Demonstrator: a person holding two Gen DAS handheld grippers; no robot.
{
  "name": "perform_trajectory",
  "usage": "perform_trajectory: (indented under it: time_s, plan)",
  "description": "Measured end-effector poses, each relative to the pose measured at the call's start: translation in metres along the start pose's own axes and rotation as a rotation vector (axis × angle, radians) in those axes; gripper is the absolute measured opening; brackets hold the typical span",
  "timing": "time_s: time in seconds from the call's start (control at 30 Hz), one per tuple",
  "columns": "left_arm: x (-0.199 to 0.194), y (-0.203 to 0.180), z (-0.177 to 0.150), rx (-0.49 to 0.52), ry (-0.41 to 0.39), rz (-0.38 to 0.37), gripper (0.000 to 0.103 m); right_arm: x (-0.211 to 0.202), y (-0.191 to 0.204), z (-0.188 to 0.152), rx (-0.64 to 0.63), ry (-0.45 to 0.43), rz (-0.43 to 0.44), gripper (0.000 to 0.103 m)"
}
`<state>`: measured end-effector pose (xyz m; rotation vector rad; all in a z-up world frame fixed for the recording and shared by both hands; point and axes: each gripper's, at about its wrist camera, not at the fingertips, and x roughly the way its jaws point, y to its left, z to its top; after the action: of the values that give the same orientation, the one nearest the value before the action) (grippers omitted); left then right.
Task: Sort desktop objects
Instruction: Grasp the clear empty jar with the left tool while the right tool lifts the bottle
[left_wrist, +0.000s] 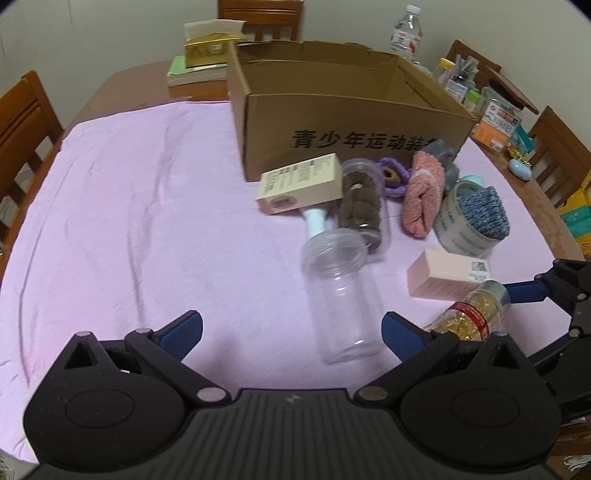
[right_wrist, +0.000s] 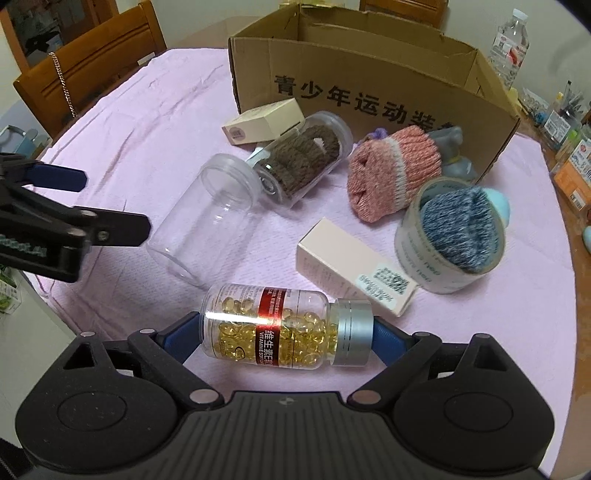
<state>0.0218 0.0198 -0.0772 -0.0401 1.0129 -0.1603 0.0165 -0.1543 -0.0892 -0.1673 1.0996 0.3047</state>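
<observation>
A clear bottle of yellow capsules (right_wrist: 280, 325) with a red label and silver cap lies sideways on the pink cloth (right_wrist: 147, 129). My right gripper (right_wrist: 284, 328) is shut on it end to end, one pad on its base and one on its cap. In the left wrist view the same bottle (left_wrist: 469, 314) shows at the right. My left gripper (left_wrist: 291, 328) is open, and the bottom of an empty clear jar (left_wrist: 340, 295) lies between its fingers, untouched. From the right wrist view that gripper (right_wrist: 118, 202) sits just left of the jar (right_wrist: 207, 221).
An open cardboard box (left_wrist: 347, 122) stands behind the pile. In front of it lie a jar of brown yarn (right_wrist: 303, 158), two small cartons (right_wrist: 354, 266) (left_wrist: 299, 184), a pink knit (right_wrist: 395, 173) and a tape roll holding blue knit (right_wrist: 450, 236). Wooden chairs and clutter ring the table.
</observation>
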Motion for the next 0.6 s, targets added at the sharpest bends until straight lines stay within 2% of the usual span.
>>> perform_trajectory:
  time_s: [0.13,0.43,0.53,0.6]
  plan:
    - [0.006,-0.011,0.008,-0.001,0.000,-0.014,0.102,-0.012,-0.009,0.000,-0.003,-0.015,0.001,0.097]
    - [0.024,-0.035,0.017,0.034,-0.001,0.026,0.098,-0.037,-0.033,0.003,-0.003,-0.055,0.007,0.097]
    - [0.032,-0.040,0.017,0.029,0.020,0.046,0.090,-0.044,-0.043,0.006,-0.006,-0.077,-0.001,0.097]
    - [0.038,-0.042,0.017,0.017,0.043,0.060,0.079,-0.048,-0.050,0.008,-0.011,-0.090,0.001,0.097]
